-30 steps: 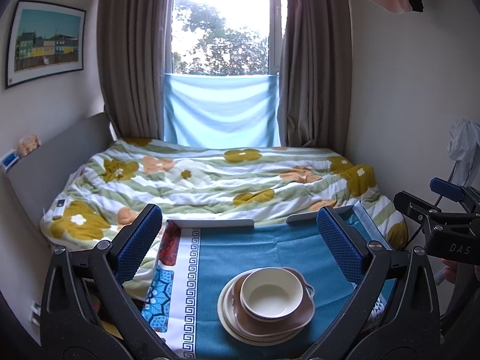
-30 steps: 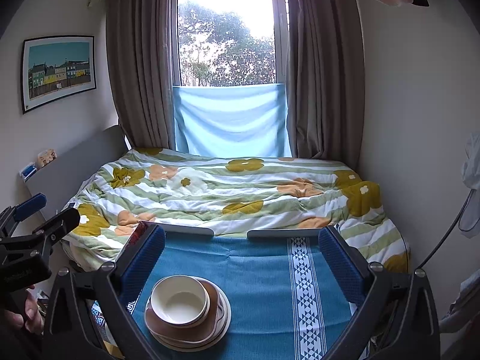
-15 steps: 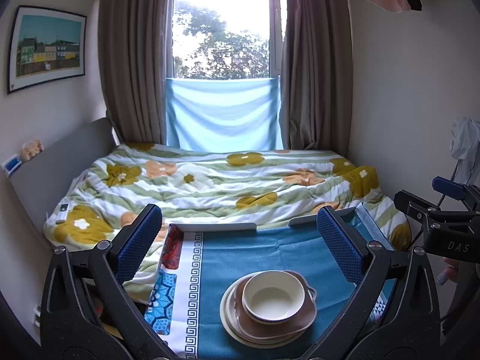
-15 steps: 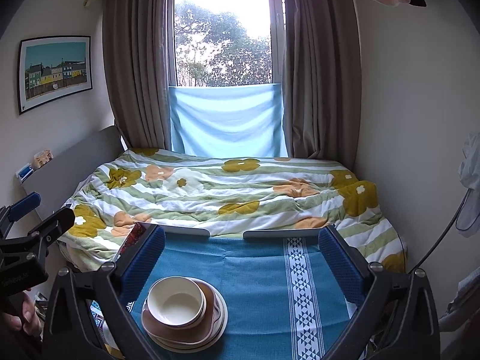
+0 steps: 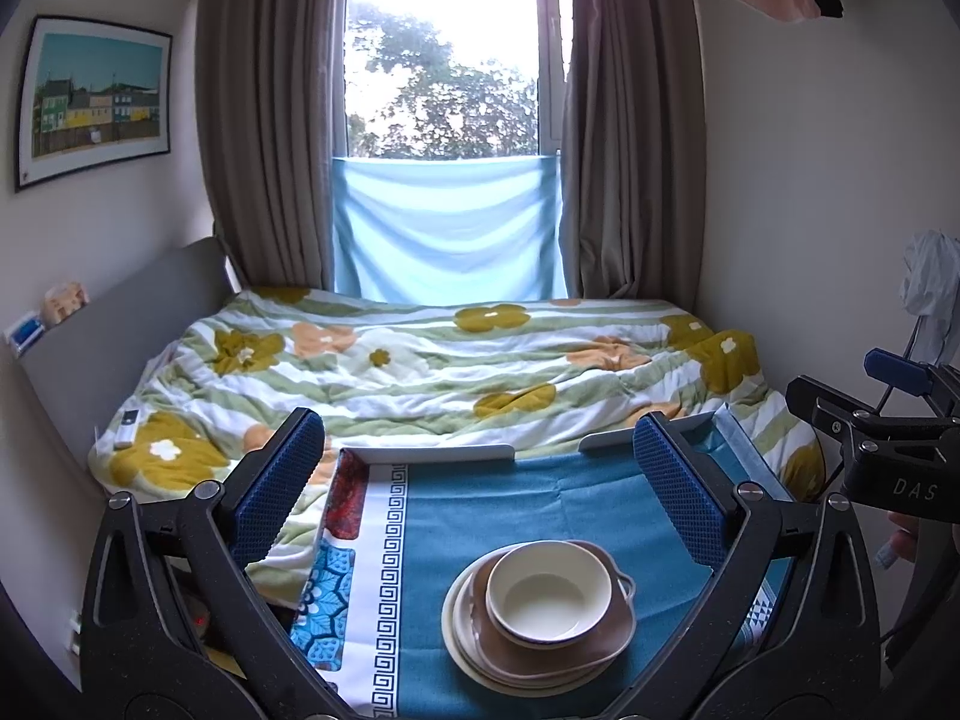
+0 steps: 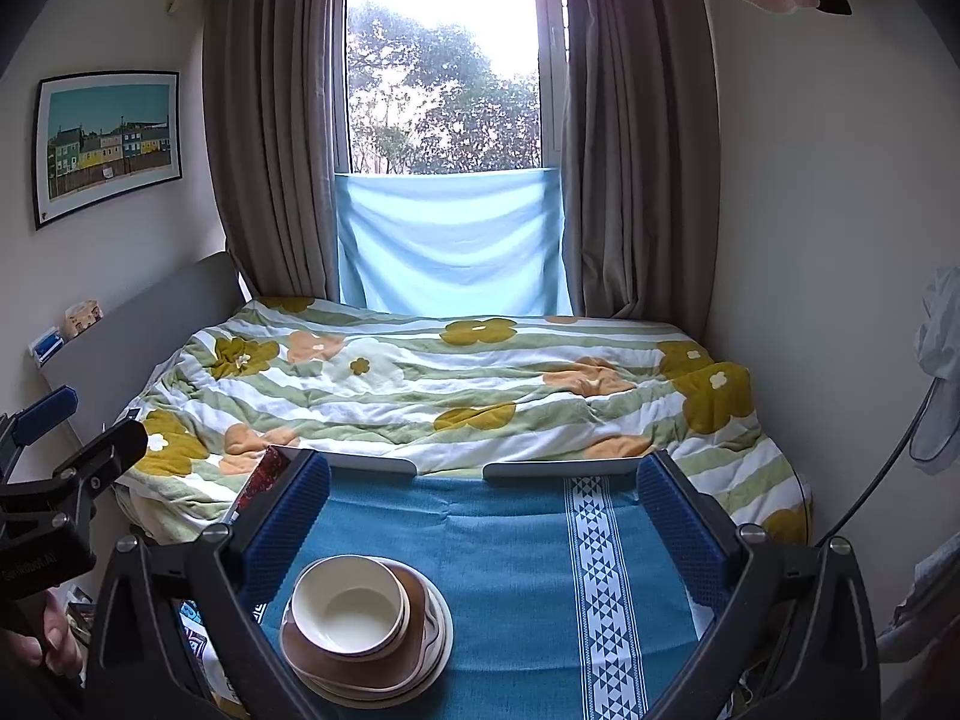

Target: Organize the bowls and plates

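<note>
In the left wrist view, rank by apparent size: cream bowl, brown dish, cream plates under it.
1. cream plates, the widest outline
2. brown dish, close behind; the bowl hides much of both
3. cream bowl, clearly smallest

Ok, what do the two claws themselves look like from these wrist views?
The left claw and the right claw look alike: black plastic frames with silver screws, each carrying two fingers faced with blue, finely textured pads. From the left wrist view, the right unit's black body shows white letters "DAS" and a blue tip. From the right wrist view, the left unit has faint white print, unreadable. No sleeves show.
</note>
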Demonstrator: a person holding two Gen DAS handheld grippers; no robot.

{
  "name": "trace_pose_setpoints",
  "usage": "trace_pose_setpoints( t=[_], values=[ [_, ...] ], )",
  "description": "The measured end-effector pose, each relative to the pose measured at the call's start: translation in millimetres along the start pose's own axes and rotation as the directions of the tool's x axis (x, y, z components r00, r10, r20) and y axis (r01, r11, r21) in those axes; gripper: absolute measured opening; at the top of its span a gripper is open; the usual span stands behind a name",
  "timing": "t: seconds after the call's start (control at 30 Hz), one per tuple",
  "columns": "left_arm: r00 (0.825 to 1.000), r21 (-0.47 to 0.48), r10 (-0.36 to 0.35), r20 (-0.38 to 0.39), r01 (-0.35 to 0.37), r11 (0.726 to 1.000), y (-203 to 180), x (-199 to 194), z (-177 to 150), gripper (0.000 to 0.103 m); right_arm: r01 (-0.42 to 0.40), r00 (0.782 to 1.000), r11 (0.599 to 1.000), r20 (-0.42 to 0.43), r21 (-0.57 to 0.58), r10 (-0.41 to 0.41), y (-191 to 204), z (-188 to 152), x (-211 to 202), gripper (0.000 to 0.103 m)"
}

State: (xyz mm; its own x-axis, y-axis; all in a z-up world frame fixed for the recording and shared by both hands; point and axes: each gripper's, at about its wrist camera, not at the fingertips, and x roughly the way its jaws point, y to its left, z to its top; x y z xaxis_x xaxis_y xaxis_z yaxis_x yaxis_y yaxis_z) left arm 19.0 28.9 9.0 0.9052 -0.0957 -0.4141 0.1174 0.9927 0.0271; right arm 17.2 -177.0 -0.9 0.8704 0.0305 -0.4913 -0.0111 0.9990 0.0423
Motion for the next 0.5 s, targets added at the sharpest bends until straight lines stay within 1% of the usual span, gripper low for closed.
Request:
trace_pose_setpoints(
  t=[0.5],
  values=[
    [1.000,-0.002,0.011,0.006,-0.011,1.000,7.0,0.9,1.0,0.103,-0.002,1.000,1.000,0.000,0.002,0.002,-0.2,0.3,1.3,0.102]
  ],
)
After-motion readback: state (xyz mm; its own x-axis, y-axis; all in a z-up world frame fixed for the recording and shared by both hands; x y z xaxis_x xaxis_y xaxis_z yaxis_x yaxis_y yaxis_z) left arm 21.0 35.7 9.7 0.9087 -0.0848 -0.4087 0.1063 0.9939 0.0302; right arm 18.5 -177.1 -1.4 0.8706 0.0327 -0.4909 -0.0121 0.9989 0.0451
